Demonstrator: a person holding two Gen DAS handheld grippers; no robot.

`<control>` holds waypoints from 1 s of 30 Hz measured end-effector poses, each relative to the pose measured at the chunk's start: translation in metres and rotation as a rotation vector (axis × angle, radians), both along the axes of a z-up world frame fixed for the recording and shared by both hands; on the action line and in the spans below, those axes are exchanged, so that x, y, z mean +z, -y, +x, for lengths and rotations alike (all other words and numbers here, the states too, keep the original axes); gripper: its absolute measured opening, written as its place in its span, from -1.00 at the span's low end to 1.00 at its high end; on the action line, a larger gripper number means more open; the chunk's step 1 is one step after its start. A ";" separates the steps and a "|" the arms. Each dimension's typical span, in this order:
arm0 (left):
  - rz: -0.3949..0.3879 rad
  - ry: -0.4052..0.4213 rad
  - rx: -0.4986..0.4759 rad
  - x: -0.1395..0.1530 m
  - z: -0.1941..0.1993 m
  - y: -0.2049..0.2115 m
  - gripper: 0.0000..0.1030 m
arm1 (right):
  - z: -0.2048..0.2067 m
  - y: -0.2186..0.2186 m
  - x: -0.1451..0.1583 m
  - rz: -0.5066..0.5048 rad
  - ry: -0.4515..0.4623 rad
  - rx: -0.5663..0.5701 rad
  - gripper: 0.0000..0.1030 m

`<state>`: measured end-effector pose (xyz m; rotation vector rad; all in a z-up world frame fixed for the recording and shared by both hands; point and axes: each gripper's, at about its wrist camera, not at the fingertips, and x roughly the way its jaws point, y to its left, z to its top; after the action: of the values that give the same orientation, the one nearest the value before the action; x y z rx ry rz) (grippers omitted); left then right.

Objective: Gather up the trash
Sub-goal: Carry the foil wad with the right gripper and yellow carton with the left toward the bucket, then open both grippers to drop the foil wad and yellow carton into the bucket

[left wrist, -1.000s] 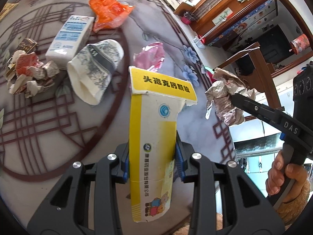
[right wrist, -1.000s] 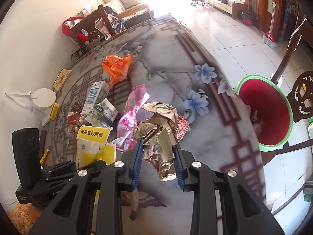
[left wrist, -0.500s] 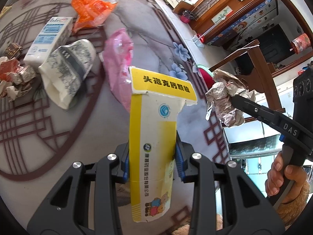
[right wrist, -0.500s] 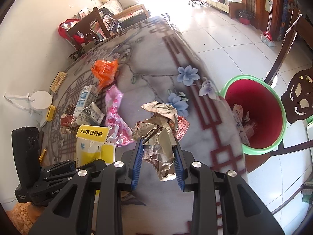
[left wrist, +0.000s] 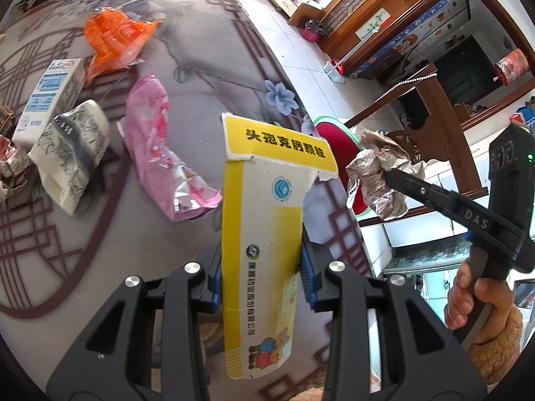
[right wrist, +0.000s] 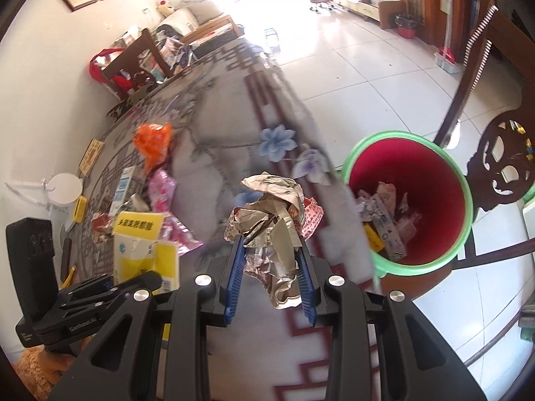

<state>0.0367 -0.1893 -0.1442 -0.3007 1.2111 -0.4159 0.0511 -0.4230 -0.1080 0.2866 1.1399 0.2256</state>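
Both grippers are loaded: the left gripper (left wrist: 260, 275) clamps a yellow medicine carton (left wrist: 264, 234) across its middle, and the right gripper (right wrist: 270, 279) pinches a crumpled paper wad (right wrist: 272, 220) between its blue pads, above the table edge. The carton looks light, empty and easily crushed, best held across its flat faces as now. The wad looks feather-light and springy, so a squeeze through its thickest part should keep it from slipping. A red bin (right wrist: 431, 180) with a green rim stands on the floor at two o'clock from the wad in the right wrist view, already holding wrappers and paper scraps. On the table (left wrist: 207, 67), toward ten o'clock, lie a pink foil bag (left wrist: 157, 143), an orange wrapper (left wrist: 113, 36) and a white carton (left wrist: 50, 90).
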 end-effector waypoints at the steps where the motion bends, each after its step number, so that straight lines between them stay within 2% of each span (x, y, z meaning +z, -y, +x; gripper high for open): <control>1: 0.003 -0.003 -0.001 0.000 0.001 0.003 -0.34 | 0.001 0.008 -0.002 -0.001 -0.003 -0.013 -0.43; 11: 0.022 -0.022 -0.019 -0.006 0.012 0.036 -0.34 | 0.016 0.095 -0.022 -0.052 -0.038 -0.161 -0.41; 16: 0.033 -0.020 -0.061 -0.005 0.026 0.066 -0.34 | 0.025 0.120 -0.028 -0.077 -0.037 -0.197 -0.37; 25: 0.039 0.039 -0.189 0.008 0.064 0.132 -0.34 | 0.037 0.149 -0.038 -0.074 -0.039 -0.230 -0.31; 27: 0.035 0.049 -0.219 0.010 0.071 0.147 -0.34 | 0.037 0.153 -0.042 -0.067 -0.041 -0.244 -0.23; 29: 0.034 0.061 -0.247 0.012 0.078 0.163 -0.34 | 0.036 0.158 -0.045 -0.056 -0.052 -0.259 0.09; 30: 0.033 0.065 -0.259 0.012 0.081 0.169 -0.34 | 0.035 0.162 -0.047 -0.047 -0.057 -0.274 0.12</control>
<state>0.1175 -0.3583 -0.1321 -0.1010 1.1958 -0.6249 0.0864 -0.5847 -0.1548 0.4056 1.1468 -0.0507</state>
